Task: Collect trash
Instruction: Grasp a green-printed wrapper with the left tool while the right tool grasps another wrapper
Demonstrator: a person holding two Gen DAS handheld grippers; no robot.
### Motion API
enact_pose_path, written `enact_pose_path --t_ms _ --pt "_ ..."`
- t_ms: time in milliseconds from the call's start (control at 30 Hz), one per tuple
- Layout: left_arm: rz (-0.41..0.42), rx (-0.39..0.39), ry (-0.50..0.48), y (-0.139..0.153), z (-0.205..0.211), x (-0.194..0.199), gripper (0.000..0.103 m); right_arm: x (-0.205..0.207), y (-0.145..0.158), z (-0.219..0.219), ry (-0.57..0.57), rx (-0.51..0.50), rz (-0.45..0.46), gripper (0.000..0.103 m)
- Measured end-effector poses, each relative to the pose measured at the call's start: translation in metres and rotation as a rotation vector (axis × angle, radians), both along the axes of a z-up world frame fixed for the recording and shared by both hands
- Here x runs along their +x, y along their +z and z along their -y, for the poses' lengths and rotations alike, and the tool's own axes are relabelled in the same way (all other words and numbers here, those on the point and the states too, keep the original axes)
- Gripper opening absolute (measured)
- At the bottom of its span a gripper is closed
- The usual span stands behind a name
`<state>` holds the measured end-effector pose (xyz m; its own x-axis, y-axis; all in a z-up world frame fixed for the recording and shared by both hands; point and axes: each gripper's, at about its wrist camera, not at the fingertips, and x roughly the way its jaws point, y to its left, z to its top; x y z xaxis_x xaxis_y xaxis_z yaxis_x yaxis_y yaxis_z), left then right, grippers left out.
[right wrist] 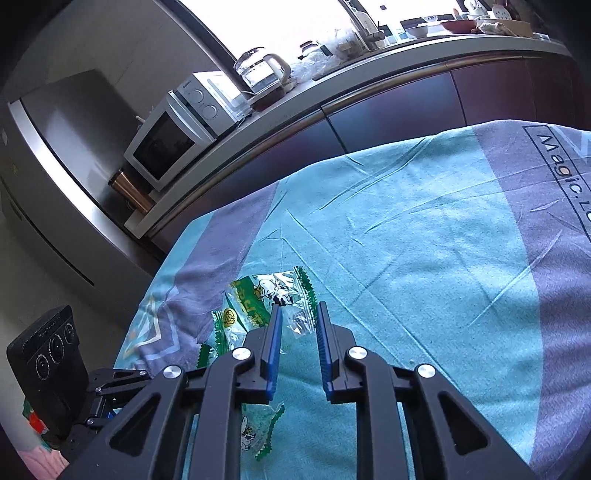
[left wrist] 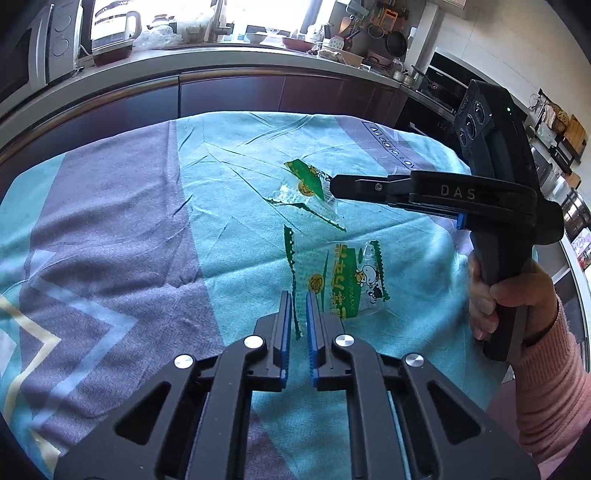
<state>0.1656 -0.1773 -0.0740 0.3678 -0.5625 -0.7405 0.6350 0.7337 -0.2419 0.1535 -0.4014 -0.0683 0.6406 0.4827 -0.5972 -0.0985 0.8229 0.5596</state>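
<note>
A worktop is covered with a blue and purple cloth [left wrist: 110, 221]. Two clear candy wrappers with green zigzag edges lie on the blue part, a little to the right of the middle.

The near wrapper [left wrist: 343, 280] has a little cow on it. It lies just past the tip of the left tool [left wrist: 297, 317] and a bit to the right. Its left green edge runs down into the thin gap between the blue pads [left wrist: 284, 325]. The pads are close together but do not look like they squeeze the edge.

The far wrapper [left wrist: 306, 188] is crumpled and lies farther back on the cloth. The right tool [left wrist: 332, 184] comes in from the right, and its tip touches this wrapper. Seen from its own camera, the right tool [right wrist: 299, 325] has a clear bit of the far wrapper [right wrist: 299, 321] between its two pads. The pads are a small way apart. I cannot tell if they pinch the wrapper or only sit around it.

A hand [left wrist: 495, 306] in a pink sleeve [left wrist: 554, 369] holds the handle of the right tool at the right side.

Far behind is a long kitchen worktop with a glass kettle [left wrist: 110, 26] and a white microwave [right wrist: 166, 144].
</note>
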Motion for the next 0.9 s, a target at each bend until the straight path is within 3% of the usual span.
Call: enact_pose_path --t_ms 433,900 --pt "0.048 -0.041 0.08 0.022 -0.05 -0.017 0.005 -0.021 0.017 -0.017 0.029 0.035 0.051 0.017" --pt "0.057 -0.086 0.221 0.031 -0.133 -0.032 0.004 -0.031 0.025 -0.055 0.108 0.06 0.071 0.017"
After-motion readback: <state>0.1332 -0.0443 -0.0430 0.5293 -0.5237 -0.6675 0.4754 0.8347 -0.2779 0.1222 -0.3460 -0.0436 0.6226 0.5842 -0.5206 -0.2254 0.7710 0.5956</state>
